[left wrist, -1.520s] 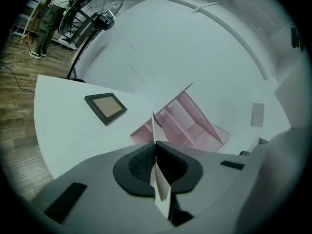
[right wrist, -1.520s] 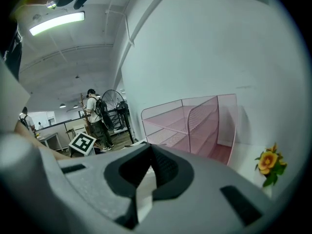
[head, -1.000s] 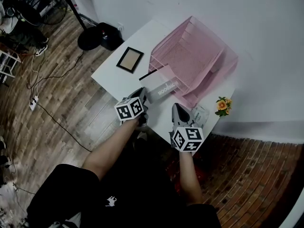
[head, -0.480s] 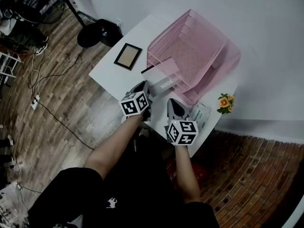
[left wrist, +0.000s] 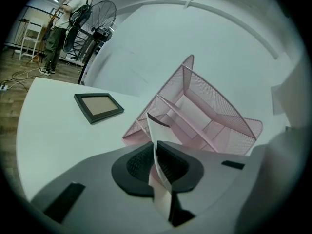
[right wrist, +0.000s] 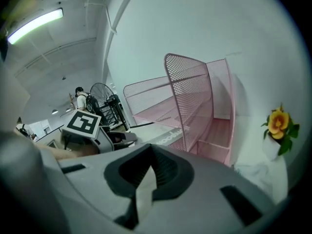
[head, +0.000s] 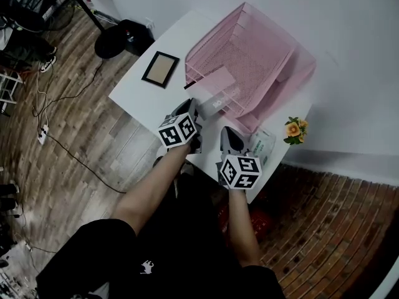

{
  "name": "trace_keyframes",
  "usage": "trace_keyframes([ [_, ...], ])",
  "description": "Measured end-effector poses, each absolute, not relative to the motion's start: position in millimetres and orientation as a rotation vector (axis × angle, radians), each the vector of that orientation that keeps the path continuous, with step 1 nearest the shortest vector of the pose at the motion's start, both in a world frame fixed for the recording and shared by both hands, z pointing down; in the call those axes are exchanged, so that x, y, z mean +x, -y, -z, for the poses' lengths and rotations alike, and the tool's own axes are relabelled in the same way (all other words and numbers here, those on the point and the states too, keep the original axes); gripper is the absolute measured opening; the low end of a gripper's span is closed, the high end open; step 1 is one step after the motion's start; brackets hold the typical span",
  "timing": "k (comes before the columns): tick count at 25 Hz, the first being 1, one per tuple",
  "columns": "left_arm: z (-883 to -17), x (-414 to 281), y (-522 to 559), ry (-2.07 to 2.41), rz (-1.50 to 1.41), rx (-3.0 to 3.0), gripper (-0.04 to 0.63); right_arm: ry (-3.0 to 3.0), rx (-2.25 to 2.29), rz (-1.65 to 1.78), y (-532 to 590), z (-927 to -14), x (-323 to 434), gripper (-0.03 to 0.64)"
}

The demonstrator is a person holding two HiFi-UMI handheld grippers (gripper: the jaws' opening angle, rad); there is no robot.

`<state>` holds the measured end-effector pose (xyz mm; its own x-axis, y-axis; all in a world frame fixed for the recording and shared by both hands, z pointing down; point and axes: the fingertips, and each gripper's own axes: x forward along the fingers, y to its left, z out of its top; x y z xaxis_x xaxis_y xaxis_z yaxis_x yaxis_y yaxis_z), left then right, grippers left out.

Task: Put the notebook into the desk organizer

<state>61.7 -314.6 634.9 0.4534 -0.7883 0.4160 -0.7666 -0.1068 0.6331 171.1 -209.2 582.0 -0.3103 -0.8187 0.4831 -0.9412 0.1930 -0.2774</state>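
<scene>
Looks like a studio or lab rather than a home: loose cables (head: 80, 162) over plank floor (head: 81, 111), pedestal fan (left wrist: 97, 16), ceiling strip light (right wrist: 34, 26), bare white walls (head: 349, 55), plain white bench (head: 134, 95).

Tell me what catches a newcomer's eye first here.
The pink mesh desk organizer dominates the far side of the white table. The left tongs, whose jaws have just been opening, hold the notebook between them at the organizer's front, and a dark picture frame lies flat to its left.
</scene>
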Motion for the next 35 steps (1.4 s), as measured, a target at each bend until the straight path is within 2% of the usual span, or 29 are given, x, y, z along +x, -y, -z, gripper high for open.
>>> trace_keyframes([
  [7,-643.1,79.4,316.8,1.246,-0.001,1.896,0.062,2.22,1.714,-0.813,209.9,-586.5,175.7,0.002],
  [8,-644.5,81.3,315.4,1.223,-0.013,1.907,0.078,2.217,1.717,-0.816,209.5,-587.6,176.6,0.002],
  [12,-646.5,86.2,306.4,1.138,-0.108,1.994,0.218,2.215,1.717,-0.821,209.6,-589.3,176.7,0.002],
  [13,-647.5,85.9,303.4,1.125,-0.148,2.021,0.227,2.215,1.718,-0.822,209.9,-589.1,176.2,0.002],
  [18,-651.5,93.7,288.0,0.988,-0.3,2.131,0.236,2.217,1.727,-0.828,211.2,-587.5,175.0,0.002],
  [23,-650.7,107.3,283.3,0.911,-0.411,2.22,0.163,2.205,1.737,-0.834,209.6,-588.0,174.4,0.002],
  [25,-653.7,109.9,284.6,0.913,-0.479,2.251,0.153,2.202,1.739,-0.835,209.3,-588.2,173.8,0.002],
  [30,-655.2,113.6,291.9,0.963,-0.583,2.298,0.147,2.197,1.747,-0.837,212.2,-588.3,175.6,0.002],
  [35,-651.3,117.8,296.9,1.037,-0.567,2.292,0.151,2.194,1.755,-0.84,215.1,-587.4,176.2,0.002],
])
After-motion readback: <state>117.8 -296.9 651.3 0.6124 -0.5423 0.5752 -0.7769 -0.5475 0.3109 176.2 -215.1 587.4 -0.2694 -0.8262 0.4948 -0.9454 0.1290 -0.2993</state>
